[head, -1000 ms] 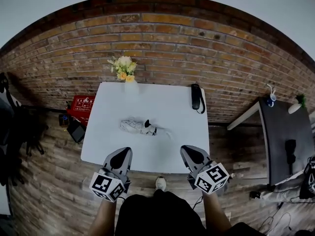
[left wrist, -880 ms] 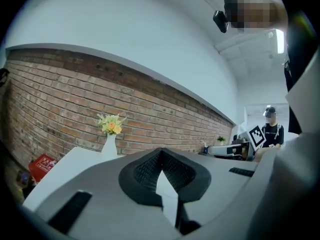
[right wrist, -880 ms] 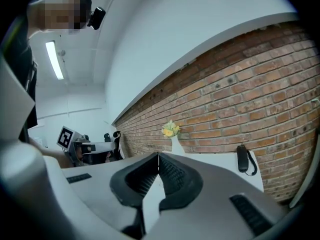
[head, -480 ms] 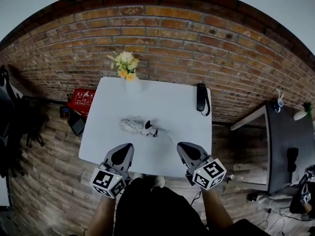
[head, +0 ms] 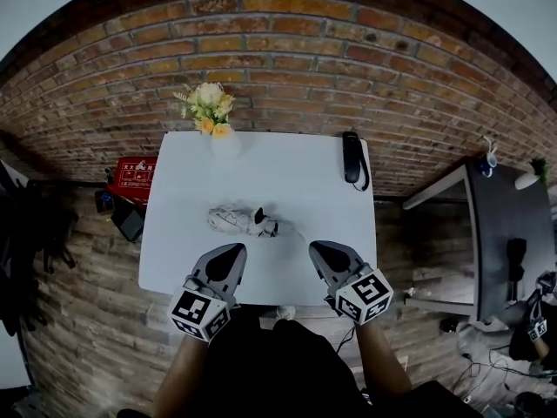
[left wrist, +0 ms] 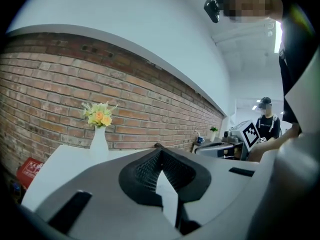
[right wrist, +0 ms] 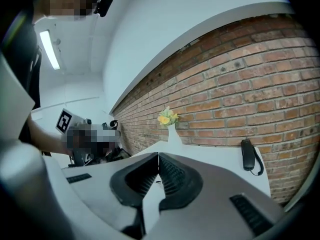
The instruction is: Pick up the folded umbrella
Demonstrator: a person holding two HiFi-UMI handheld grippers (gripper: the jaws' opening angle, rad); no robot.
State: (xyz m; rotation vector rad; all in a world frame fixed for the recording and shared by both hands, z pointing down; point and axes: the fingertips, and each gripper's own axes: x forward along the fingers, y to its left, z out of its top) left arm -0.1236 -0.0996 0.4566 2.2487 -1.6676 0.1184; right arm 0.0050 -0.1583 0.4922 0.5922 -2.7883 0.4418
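Observation:
The folded umbrella [head: 235, 220], pale grey with a black handle end [head: 265, 225], lies near the middle of the white table [head: 183, 259]. My left gripper [head: 233, 251] hovers over the table's near edge, just below and slightly left of the umbrella, apart from it. Its jaws are shut with nothing between them, and their tips meet in the left gripper view [left wrist: 159, 147]. My right gripper [head: 317, 248] is at the near edge to the umbrella's right, also shut and empty, its tips meeting [right wrist: 158, 155]. Both gripper views have the umbrella hidden behind the jaws.
A white vase of yellow flowers [head: 207, 110] stands at the table's far left edge against the brick wall. A black handset [head: 351, 157] lies at the far right corner. A red box [head: 132, 174] sits on the floor left of the table. A dark desk [head: 505, 233] stands at the right.
Both grippers have moved forward and a little down, from in front of the table to over its near edge, closer to the umbrella. Their jaws stayed shut.

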